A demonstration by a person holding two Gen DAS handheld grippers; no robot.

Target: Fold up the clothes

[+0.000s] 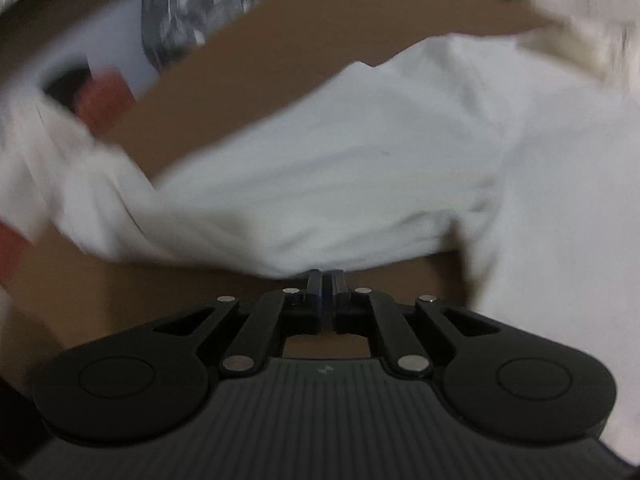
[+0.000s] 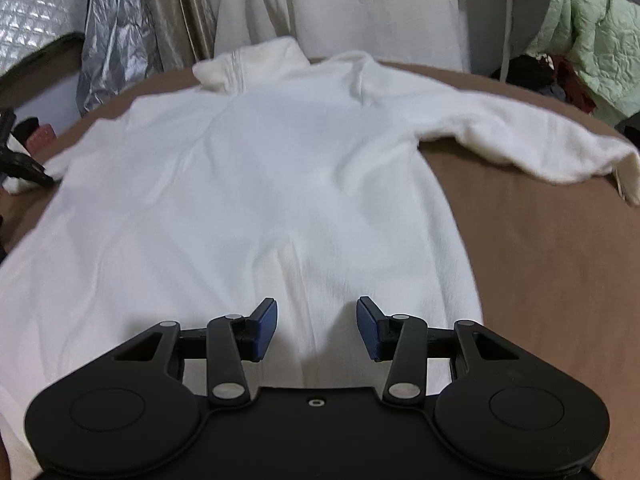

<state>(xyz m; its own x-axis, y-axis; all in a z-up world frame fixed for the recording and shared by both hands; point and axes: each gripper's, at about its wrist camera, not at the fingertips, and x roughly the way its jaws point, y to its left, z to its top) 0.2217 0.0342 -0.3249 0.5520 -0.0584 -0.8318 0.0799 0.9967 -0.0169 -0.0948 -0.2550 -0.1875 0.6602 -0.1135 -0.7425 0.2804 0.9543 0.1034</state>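
Note:
A white long-sleeved garment (image 2: 256, 184) lies spread on the brown table (image 2: 540, 264), collar at the far end and one sleeve (image 2: 532, 144) stretched out to the right. My right gripper (image 2: 316, 322) hovers open just above the garment's near hem, its blue pads (image 2: 266, 330) wide apart with nothing between them. In the blurred left wrist view, my left gripper (image 1: 329, 276) is shut on a lifted fold of the white garment (image 1: 320, 184), which hangs above the table (image 1: 224, 80). A black shape (image 2: 22, 166) at the garment's left sleeve appears to be that same gripper.
Behind the table stand white cushions (image 2: 360, 4), a silver plastic cover (image 2: 116, 36) and beige curtain fabric (image 2: 176, 12). A green quilted cloth (image 2: 592, 40) sits at the far right. Red and dark items (image 2: 38, 134) lie beyond the table's left edge.

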